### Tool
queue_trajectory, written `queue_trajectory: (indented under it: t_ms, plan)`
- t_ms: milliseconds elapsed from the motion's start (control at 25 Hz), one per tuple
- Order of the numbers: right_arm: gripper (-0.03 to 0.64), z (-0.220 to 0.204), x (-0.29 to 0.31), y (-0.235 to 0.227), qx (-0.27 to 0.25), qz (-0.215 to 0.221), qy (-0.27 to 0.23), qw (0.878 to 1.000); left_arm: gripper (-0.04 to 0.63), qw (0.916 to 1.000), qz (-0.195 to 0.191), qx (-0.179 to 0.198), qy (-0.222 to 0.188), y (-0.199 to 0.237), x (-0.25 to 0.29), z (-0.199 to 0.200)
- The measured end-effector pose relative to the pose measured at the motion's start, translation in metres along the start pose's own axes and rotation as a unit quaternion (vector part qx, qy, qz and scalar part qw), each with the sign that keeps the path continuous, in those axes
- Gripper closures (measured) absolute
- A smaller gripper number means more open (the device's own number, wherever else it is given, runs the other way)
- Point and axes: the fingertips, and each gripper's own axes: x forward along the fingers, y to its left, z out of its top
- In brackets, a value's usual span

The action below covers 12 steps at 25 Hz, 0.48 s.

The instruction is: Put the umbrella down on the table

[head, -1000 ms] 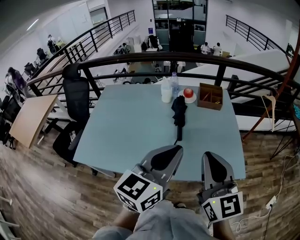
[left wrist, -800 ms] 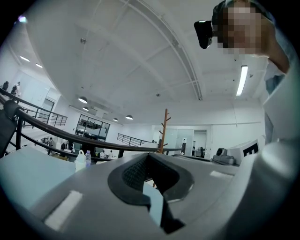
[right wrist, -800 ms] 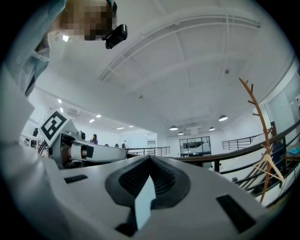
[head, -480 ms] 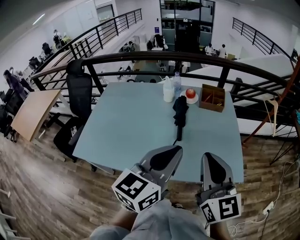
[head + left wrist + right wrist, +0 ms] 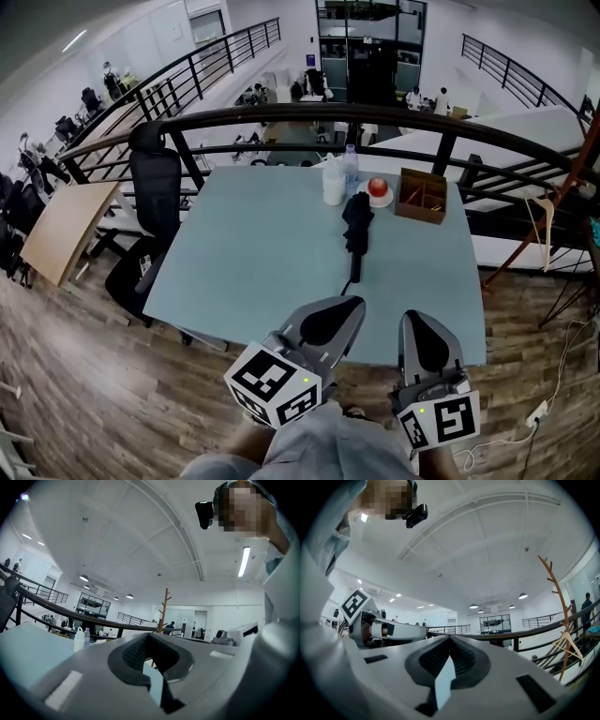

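A folded black umbrella lies flat on the pale blue table, its handle end towards me. My left gripper hangs over the table's near edge, well short of the umbrella, jaws shut with nothing in them. My right gripper is beside it on the right, also shut and empty. In the left gripper view the left gripper has its jaws meeting at the tip. In the right gripper view the right gripper has its jaws closed the same way, and the umbrella is hidden there.
Behind the umbrella stand a white jug, a clear bottle, a red apple on a plate and a wooden box. A black office chair is at the table's left. A dark railing runs behind the table.
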Motion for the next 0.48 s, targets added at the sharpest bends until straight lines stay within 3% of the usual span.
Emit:
queue_trajectory:
  t_ms: [480]
  plan:
    - [0.621,-0.0058,0.0043,-0.001,-0.002,0.004,0.012,1.0,0.591,0.9999,0.008,-0.005,0.008,0.003,0.0021,-0.0043]
